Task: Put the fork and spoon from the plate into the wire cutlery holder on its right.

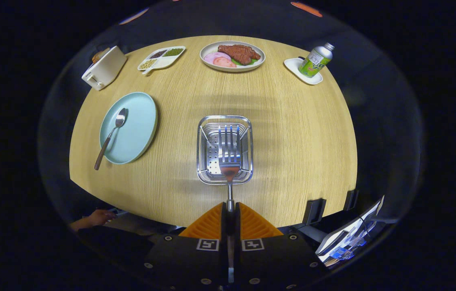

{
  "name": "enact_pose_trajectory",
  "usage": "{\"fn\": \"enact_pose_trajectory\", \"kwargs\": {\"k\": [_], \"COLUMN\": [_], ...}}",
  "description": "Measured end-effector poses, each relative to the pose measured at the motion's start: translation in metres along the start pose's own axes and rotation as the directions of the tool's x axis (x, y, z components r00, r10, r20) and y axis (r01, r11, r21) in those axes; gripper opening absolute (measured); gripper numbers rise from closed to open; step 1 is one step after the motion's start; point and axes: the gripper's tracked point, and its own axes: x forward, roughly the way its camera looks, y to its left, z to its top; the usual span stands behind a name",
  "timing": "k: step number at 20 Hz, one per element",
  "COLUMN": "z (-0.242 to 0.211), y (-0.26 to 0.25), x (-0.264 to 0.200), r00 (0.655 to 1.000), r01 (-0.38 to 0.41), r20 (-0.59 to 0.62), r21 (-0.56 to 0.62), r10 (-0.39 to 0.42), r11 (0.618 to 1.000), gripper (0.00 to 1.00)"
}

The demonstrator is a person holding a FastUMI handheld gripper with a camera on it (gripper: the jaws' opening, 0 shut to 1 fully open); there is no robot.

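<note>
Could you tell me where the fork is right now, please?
In the gripper view, the fork is clamped by its handle in the claw, tines pointing ahead over the wire cutlery holder, right of the blue plate with the spoon.

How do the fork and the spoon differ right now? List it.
The fork is clamped between the gripper fingers, over the wire cutlery holder; the spoon lies free on the blue plate. The fork points straight ahead; the spoon lies slanted. Both have shiny metal heads.

Fork (229, 155) clamped between both fingers of gripper (230, 210), tines over wire cutlery holder (203, 150) just ahead; left of holder, spoon (110, 135) on plate (137, 129).
</note>
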Motion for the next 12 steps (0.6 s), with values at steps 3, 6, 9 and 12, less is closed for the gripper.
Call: {"fn": "enact_pose_trajectory", "kwargs": {"k": [3,6,9,12], "z": [0.006,0.016,0.030,0.047], "y": [-0.001,-0.006,-0.008,-0.015], "x": [0.000,0.000,-0.004,-0.015], "r00": [1.000,1.000,0.997,0.987], "r01": [-0.014,-0.006,-0.007,0.014], "r20": [0.002,0.018,0.072,0.160], "r21": [0.004,0.013,0.058,0.090], "r10": [0.014,0.006,0.003,-0.029], "r11": [1.000,1.000,0.998,0.996], "gripper": [0.08,0.13,0.13,0.17]}}
